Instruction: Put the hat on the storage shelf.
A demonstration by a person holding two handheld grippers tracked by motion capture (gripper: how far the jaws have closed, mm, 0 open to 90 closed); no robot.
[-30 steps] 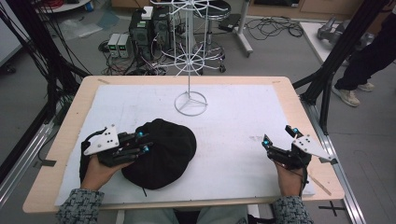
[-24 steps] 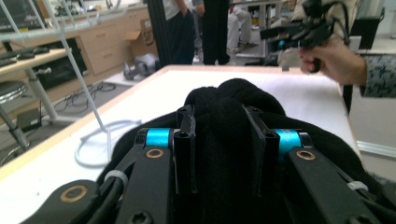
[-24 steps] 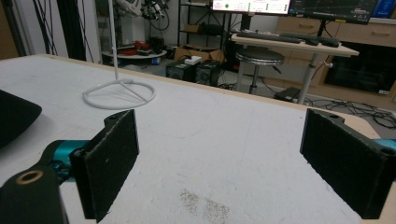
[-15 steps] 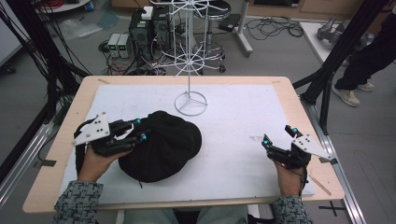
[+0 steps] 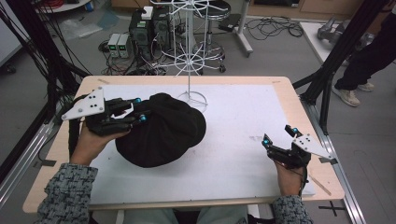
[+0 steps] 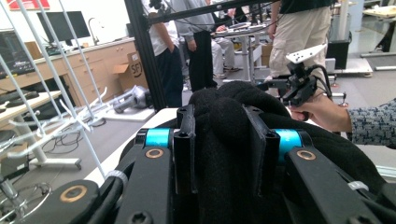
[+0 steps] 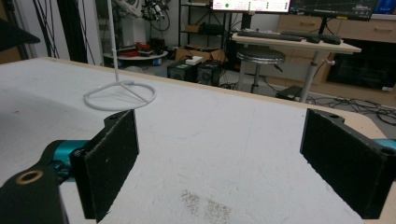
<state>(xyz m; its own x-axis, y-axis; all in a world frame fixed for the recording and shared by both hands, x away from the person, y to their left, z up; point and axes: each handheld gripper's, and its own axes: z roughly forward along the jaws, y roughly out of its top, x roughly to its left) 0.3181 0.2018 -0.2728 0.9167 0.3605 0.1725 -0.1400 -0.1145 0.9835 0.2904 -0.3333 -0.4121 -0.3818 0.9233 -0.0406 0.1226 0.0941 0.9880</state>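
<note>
- Little writing can be read: the letters "SF" are seen on a cardboard box (image 6: 132,72) against the far cabinets in the left gripper view; the screens above the desk in the right gripper view are too small to be made out.
- The left gripper (image 5: 139,112) is held at the left of the table (image 5: 284,91), its jaws closed on a fold of the black hat (image 5: 166,130); in the left gripper view, black fabric is seen pinched between the two pads.
- The hat is found over the white mat (image 5: 243,116), left of centre, its left edge lifted in that grip.
- The right gripper (image 5: 279,138) is held low near the table's right edge, well apart from the hat, its jaws spread wide with nothing between them.
- A white wire stand (image 5: 189,51) is set at the back of the mat, its ring base (image 7: 119,95) just beside the hat's far edge.
- A small patch of dark specks (image 7: 205,204) is seen on the mat before the right gripper.
- Computer boxes, cables and a stool are seen on the floor beyond the table, and a person's legs at the far right.
</note>
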